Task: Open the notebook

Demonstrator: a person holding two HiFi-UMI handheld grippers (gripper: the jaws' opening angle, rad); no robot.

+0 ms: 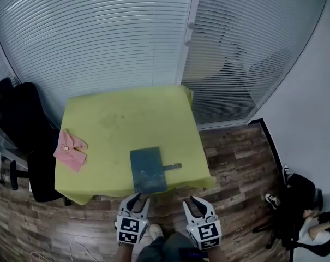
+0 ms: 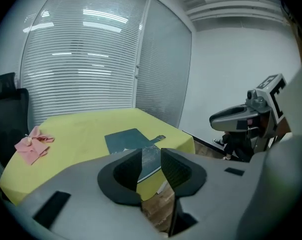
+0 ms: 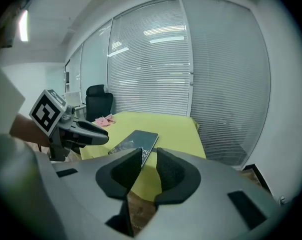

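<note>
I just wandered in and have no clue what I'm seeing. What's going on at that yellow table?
A person holds a two-jaw gripper in each hand at the near edge of the yellow table. The left gripper and right gripper hover just short of it, jaws apart and empty. A dark notebook lies closed on the table before them, untouched, so opening it has not yet begun. A pink cloth lies near the table's left edge.

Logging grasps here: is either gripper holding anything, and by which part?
Nothing is held. Left gripper and right gripper jaws stand apart, empty; the dark teal rectangular notebook lies untouched.
</note>
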